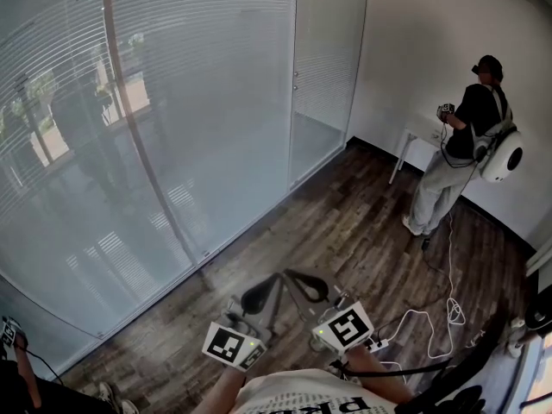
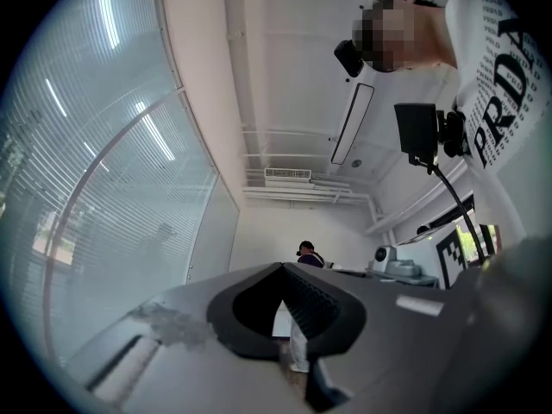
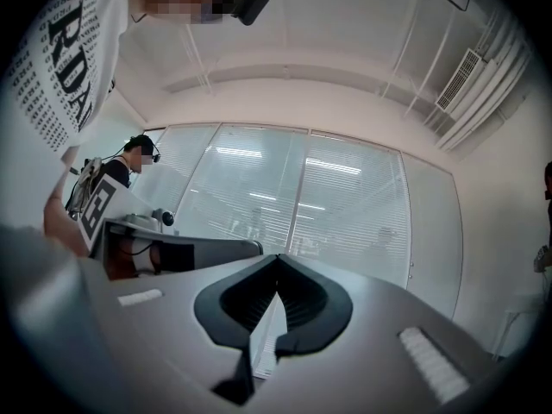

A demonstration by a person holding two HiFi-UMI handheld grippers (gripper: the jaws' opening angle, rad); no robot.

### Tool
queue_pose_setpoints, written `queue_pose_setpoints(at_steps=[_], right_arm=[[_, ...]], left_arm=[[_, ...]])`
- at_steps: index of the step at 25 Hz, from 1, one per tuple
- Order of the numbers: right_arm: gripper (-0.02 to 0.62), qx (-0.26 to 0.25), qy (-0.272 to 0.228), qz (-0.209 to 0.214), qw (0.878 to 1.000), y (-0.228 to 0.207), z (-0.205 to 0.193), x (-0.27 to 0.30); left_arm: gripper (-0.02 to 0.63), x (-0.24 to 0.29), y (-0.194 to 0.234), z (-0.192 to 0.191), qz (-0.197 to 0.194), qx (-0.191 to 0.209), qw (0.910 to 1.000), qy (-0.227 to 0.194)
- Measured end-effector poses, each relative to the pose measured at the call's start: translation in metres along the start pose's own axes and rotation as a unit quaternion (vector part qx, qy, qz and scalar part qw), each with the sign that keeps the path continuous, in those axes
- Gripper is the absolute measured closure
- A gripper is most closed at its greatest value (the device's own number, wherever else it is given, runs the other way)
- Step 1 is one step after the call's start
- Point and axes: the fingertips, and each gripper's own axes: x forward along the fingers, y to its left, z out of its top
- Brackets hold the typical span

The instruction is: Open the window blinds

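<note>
Frosted-white slats dominate here: the window blinds (image 1: 129, 145) hang lowered across the tall glass and fill the whole upper left of the head view, with greenery showing only dimly through them. Only this view gives us the dark wood floor (image 1: 345, 231), sweeping from the lower left towards the right. At the upper right a person in a black top (image 1: 473, 110) stands beside a white desk (image 1: 423, 130). A white cable (image 1: 435, 317) loops on the boards at the lower right.

Over to the right gripper view, and the blinds run straight across the middle of the frame, ceiling lights mirrored in the glass. A second person with a headset (image 3: 131, 164) shows at the left edge. The left gripper view puts the blinds down its left side, and it alone catches the ceiling air unit (image 2: 352, 123) and the wearer's white printed shirt (image 2: 496, 84) at the upper right.

Down at the bottom centre of the head view sit the left gripper (image 1: 261, 297) and the right gripper (image 1: 306, 286), side by side and well apart from the blinds. Each pair of fingers is closed tip to tip, with nothing caught between them.
</note>
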Motion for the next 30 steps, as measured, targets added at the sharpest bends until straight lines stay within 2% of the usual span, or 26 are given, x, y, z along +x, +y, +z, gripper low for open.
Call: queue_pose_setpoints(at_steps=[8,17,23,30], right_arm=[[0.589,0.0,0.006,0.003,1.0,0.002,-0.005,0.001],[0.589,-0.009,0.005,0.016,1.0,-0.02,-0.018,0.028],[0.589,-0.038,0.014,0.03,0.999,-0.051,-0.027,0.055],[0.589,-0.039,0.031,0.048,0.998,-0.123,-0.059,0.092]], left_arm=[[0.615,-0.001,0.002,-0.005,-0.002,-0.008,1.0,0.002],[0.615,0.018,0.032,-0.012,0.016,0.001,0.9999,0.001],[0.615,0.048,0.062,-0.018,0.026,0.004,0.9997,0.003],[0.615,0.117,0.108,-0.039,0.047,0.011,0.9988,0.008]])
